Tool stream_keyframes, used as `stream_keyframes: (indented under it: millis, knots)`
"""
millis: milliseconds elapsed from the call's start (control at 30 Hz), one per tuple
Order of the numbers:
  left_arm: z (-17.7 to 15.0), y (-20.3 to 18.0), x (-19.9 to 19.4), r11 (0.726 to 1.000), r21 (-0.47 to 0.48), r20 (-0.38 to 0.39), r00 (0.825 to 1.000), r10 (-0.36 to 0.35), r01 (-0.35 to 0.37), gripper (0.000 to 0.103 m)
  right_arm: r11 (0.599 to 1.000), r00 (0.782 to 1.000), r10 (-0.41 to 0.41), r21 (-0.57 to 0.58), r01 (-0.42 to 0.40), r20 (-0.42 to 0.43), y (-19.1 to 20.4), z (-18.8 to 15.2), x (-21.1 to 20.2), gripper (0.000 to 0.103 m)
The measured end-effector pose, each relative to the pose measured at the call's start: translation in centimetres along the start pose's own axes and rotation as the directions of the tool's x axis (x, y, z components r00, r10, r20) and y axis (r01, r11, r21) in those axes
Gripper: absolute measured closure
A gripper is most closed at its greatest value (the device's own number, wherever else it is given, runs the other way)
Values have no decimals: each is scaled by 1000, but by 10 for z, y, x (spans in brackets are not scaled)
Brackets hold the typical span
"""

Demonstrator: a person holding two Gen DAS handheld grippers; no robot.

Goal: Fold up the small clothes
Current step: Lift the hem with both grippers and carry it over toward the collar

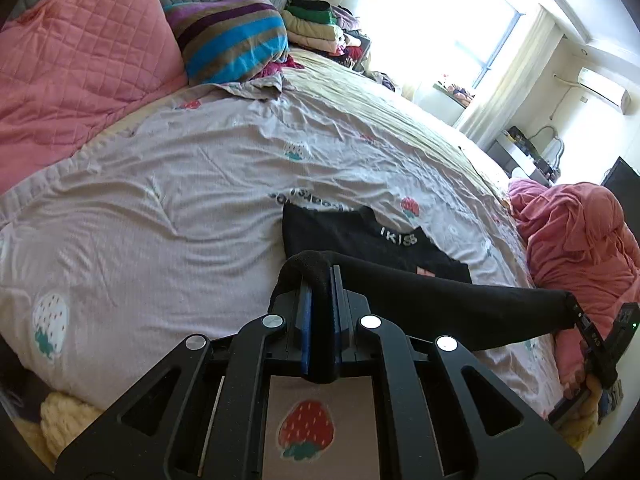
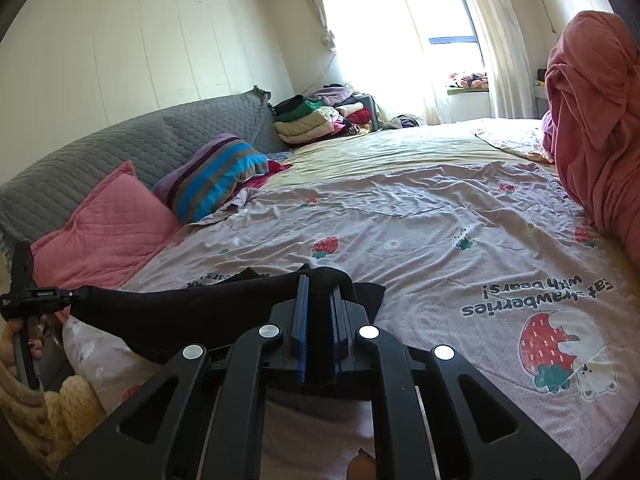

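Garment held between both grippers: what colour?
Black garment with white lettering, clearest in the left wrist view.

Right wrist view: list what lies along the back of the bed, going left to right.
Pink quilted pillow → striped blue, purple and brown cushion → stack of folded clothes, green and cream → bright curtained window → heaped salmon-pink blanket.

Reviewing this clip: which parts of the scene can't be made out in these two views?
- Black cotton garment: its near part is hidden behind the left gripper in the left wrist view; white lettering is partly covered by a fold.
- Its right end is hidden inside the right gripper in the right wrist view.
- Window: overexposed, nothing outside is visible.
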State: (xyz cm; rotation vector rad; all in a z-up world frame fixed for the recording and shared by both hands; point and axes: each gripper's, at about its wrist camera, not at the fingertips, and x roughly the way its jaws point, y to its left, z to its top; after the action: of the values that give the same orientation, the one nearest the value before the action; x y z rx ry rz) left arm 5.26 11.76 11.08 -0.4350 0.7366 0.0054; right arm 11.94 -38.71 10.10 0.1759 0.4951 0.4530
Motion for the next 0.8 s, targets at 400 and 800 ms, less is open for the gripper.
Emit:
stream_keyframes:
  millis: [400,800]
  knots:
    - [28,-17,28,997,52,31,998,54,-56,101,998,998,-63,23,63,-17,-10,10,40,95]
    - [44,-12,75,990,94,-6,994,105,-104,101,992,989,-111,50,116,-95,-23,16,101,95]
